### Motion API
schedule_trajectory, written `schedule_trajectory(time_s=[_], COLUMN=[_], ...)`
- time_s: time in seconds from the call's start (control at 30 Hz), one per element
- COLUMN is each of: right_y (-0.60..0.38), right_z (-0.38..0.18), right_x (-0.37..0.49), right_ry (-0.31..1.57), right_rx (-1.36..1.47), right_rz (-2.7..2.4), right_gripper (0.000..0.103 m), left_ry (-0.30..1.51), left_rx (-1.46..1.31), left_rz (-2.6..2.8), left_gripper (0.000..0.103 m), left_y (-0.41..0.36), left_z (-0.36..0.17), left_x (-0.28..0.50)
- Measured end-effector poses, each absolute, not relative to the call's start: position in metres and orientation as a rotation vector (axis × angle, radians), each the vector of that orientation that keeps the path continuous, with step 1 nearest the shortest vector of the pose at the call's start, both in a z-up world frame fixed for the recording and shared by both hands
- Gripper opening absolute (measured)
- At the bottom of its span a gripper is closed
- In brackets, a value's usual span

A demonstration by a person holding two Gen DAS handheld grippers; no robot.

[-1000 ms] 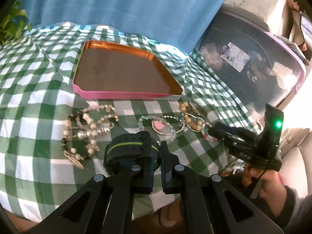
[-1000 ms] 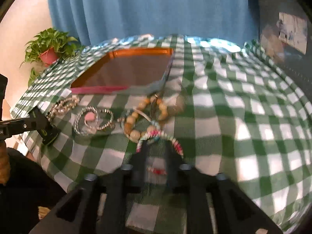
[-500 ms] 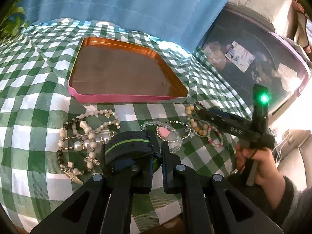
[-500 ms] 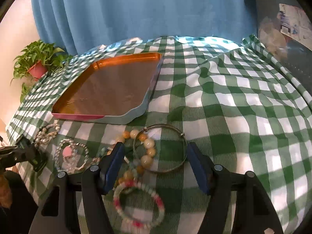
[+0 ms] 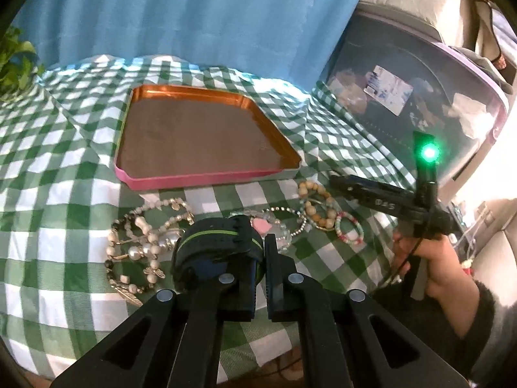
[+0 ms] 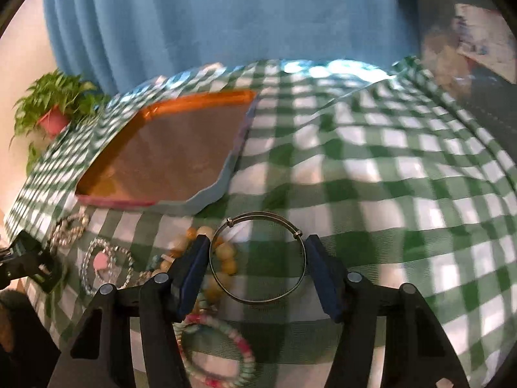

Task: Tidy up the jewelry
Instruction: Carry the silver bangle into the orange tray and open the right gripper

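A thin metal bangle point(image 6: 258, 302) lies between the closing jaws of my right gripper point(image 6: 257, 255), and both pads touch its rim. Beside it are a wooden bead bracelet point(image 6: 226, 255) and a pastel bead bracelet point(image 6: 219, 349). My left gripper point(image 5: 261, 242) is shut on a black band with a green stripe point(image 5: 219, 249), held above the cloth. A pearl bracelet cluster point(image 5: 145, 242) and a pink heart bracelet point(image 5: 261, 224) lie just ahead of it. The copper tray point(image 5: 200, 179) with a pink wall sits behind the jewelry. In the left wrist view the right gripper point(image 5: 339, 182) reaches in over the wooden beads point(image 5: 315, 207).
A green and white checked cloth point(image 6: 404, 194) covers the table and a blue curtain point(image 5: 194, 9) hangs behind it. A potted plant point(image 6: 55, 110) stands at the far left. A dark storage bin point(image 5: 404, 97) sits to the right. A hand point(image 5: 433, 265) holds the right gripper.
My right gripper moved forward over the jewelry, spread its jaws around the metal bangle, then narrowed them onto it. My left gripper stayed put with the black band.
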State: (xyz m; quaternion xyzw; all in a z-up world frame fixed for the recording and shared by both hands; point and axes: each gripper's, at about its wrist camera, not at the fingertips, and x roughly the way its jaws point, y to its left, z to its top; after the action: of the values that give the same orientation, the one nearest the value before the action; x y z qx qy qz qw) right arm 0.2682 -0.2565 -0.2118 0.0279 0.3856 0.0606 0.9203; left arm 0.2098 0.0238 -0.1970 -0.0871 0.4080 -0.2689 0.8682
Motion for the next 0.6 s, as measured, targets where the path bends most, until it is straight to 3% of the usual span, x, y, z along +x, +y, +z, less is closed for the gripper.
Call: schedule_trajectory(time_s=[0.3, 0.6], right_y=[-0.242, -0.201], right_z=[-0.176, -0.102], right_x=[0.240, 0.162], right_ry=[0.706, 0.597], right_rx=[0.042, 0.081], right_rz=[0.103, 0.149], right_gripper=[0.057, 0.057], left_ry=[0.869, 0.742], left_rx=[-0.139, -0.082], left_rz=[-0.344, -0.306], left_gripper=[0.004, 0.004], left_y=[0.022, 0.016], left_z=[-0.169, -0.092], left_x=[0.214, 0.161])
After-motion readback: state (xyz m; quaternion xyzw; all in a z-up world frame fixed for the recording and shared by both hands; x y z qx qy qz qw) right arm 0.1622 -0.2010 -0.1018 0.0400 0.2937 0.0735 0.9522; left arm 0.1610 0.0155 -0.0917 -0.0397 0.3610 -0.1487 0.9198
